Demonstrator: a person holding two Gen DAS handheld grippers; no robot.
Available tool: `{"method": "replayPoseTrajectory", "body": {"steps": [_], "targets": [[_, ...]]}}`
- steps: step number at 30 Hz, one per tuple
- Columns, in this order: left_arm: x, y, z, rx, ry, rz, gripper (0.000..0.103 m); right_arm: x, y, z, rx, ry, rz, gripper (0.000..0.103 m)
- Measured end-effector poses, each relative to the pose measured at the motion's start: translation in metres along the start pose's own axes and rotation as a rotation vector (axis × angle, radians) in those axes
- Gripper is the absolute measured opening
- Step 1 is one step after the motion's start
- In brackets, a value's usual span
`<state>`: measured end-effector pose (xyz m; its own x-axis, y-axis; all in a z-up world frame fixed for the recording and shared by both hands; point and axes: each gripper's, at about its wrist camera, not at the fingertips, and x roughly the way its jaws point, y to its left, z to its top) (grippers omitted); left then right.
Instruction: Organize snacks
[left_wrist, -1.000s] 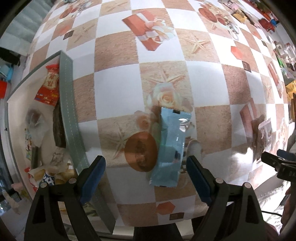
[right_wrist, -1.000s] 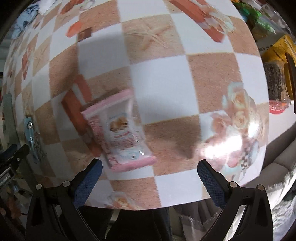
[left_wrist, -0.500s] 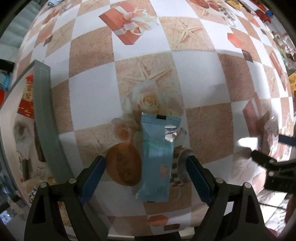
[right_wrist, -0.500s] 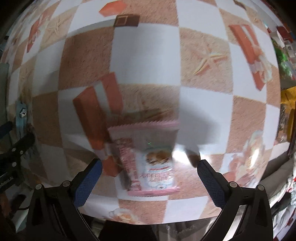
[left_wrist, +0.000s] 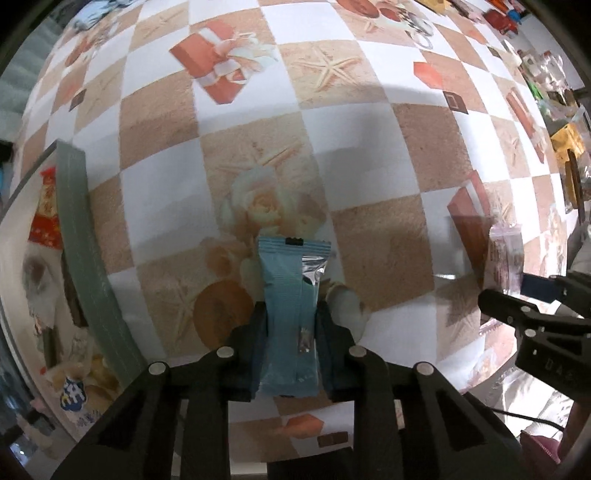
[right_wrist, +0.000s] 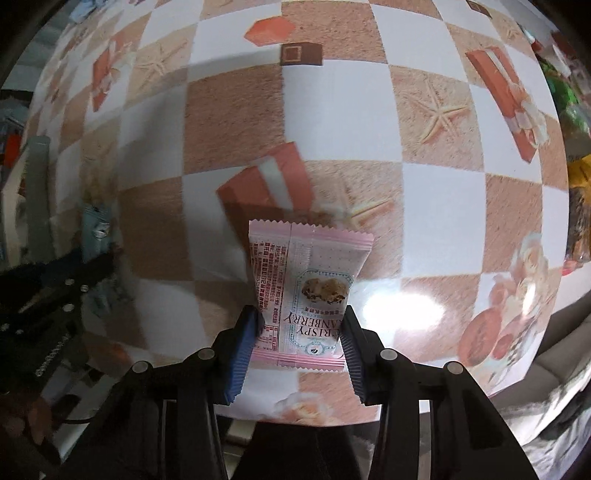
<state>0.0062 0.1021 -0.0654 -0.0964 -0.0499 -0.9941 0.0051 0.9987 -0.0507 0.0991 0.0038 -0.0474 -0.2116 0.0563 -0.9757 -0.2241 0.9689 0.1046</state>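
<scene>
My left gripper (left_wrist: 290, 314) is shut on a light blue snack packet (left_wrist: 291, 306), which points away along the fingers over the checkered tablecloth. My right gripper (right_wrist: 301, 317) is shut on a pink cranberry cookie packet (right_wrist: 306, 291). In the left wrist view the right gripper (left_wrist: 532, 295) shows at the right edge with the pink packet (left_wrist: 504, 258) in it. In the right wrist view the left gripper (right_wrist: 55, 284) shows at the left edge with the blue packet (right_wrist: 94, 229).
A tray with a grey-green rim (left_wrist: 85, 254) lies at the left and holds several snacks, among them a red packet (left_wrist: 46, 210). More packets and clutter lie at the table's far right (right_wrist: 576, 177). The table's near edge runs just below both grippers.
Both grippers have closed from wide open onto their packets: the left on the blue one, the right on the pink one. The right gripper turned to line up with the pink packet.
</scene>
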Motion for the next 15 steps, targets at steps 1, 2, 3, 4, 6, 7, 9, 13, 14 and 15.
{"method": "replayPoseTrajectory", "body": {"steps": [1,2,3,4,6,7,9,13,14,15], "targets": [[-0.002,0.004,-0.003,-0.005,-0.006,-0.005,0.027,-0.004,0.0,-0.003,0.001,-0.002,0.01,0.046],[-0.004,0.01,-0.004,-0.008,-0.013,-0.011,0.027,-0.008,0.005,0.001,0.002,-0.002,0.018,0.046],[-0.008,0.013,-0.006,-0.011,-0.023,-0.016,0.027,-0.013,0.002,-0.007,0.003,-0.004,0.027,0.046],[-0.013,0.016,-0.008,-0.013,-0.034,-0.021,0.027,-0.016,0.004,-0.009,0.003,-0.004,0.037,0.046],[-0.022,0.022,-0.011,-0.021,-0.053,-0.028,0.027,-0.022,0.007,-0.008,-0.001,-0.005,0.05,0.046],[-0.028,0.026,-0.014,-0.03,-0.064,-0.032,0.027,-0.026,0.008,-0.011,-0.004,-0.007,0.057,0.046],[-0.038,0.03,-0.021,-0.043,-0.083,-0.038,0.027,-0.032,0.01,-0.017,-0.012,-0.011,0.067,0.046],[-0.057,0.037,-0.029,-0.068,-0.125,-0.04,0.027,-0.046,0.026,-0.021,-0.055,-0.028,0.069,0.046],[-0.066,0.041,-0.046,-0.074,-0.136,-0.035,0.027,-0.05,0.03,-0.021,-0.067,-0.033,0.071,0.046],[-0.07,0.047,-0.047,-0.08,-0.144,-0.029,0.027,-0.053,0.035,-0.022,-0.079,-0.041,0.072,0.046]]}}
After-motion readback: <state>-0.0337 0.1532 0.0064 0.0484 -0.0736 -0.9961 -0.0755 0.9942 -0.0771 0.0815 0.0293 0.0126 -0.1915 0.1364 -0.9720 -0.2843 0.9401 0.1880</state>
